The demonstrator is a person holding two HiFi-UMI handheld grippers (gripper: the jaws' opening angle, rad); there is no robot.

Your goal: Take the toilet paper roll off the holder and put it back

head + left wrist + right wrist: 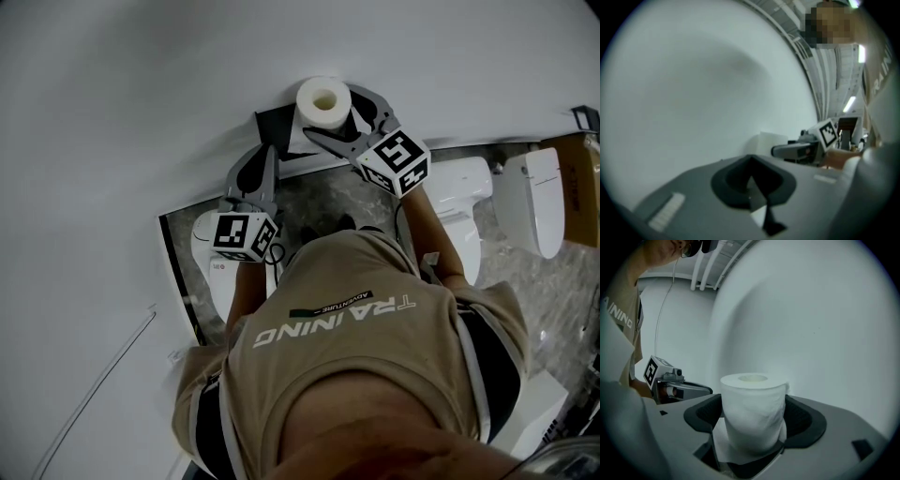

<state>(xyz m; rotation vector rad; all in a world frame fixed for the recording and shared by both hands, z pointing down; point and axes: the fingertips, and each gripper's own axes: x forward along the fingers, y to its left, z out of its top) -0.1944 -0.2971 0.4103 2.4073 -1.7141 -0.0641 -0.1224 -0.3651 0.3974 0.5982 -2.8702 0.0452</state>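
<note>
White toilet paper roll (323,99) is standing at twelve o'clock in the head view, the right gripper (330,112) straddling it and the left gripper (262,155) hovering at its eight o'clock. Left gripper view: its jaws are pressing together, empty. Right gripper view: its jaws are gaping wide, the roll standing upright between them.

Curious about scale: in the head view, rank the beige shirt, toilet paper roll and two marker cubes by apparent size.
1. beige shirt, by far the largest.
2. right marker cube, left marker cube and toilet paper roll: all look alike; the roll sits farther from the camera, so no ranking.
</note>
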